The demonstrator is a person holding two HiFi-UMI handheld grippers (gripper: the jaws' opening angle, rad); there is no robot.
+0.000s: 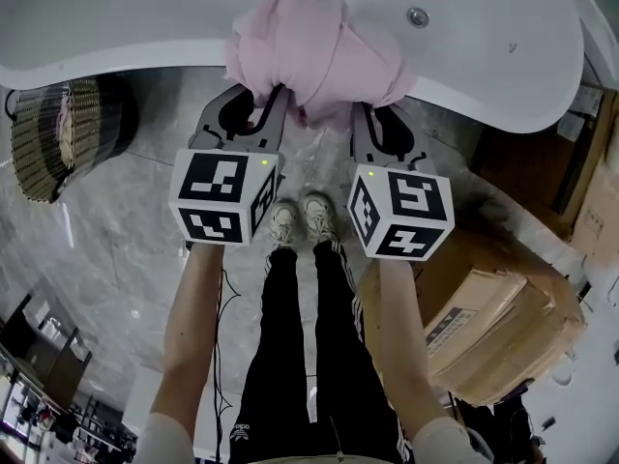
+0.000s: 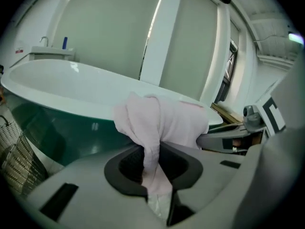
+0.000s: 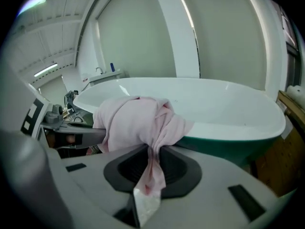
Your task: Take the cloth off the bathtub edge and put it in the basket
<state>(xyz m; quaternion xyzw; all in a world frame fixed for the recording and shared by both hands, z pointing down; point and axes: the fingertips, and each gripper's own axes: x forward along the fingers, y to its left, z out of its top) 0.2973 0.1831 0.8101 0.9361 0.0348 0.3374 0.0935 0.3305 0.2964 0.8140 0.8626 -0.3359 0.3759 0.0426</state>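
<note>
Pink cloth (image 1: 314,51): bunched on the near edge of the bathtub (image 1: 484,66), about mid-length, draped over the rim. Not yet lifted clear.

Left gripper (image 1: 256,102): jaws closed on a fold of the cloth's left side; the left gripper view shows fabric pinched between the pads.

Right gripper (image 1: 379,116): same on the right side, with a strip of cloth clamped between the jaws. The 2 grippers sit side by side, near each other.

Wicker basket (image 1: 48,143): on the floor by the tub's left end, well apart from the cloth. Cardboard box (image 1: 493,317): floor, right.
</note>
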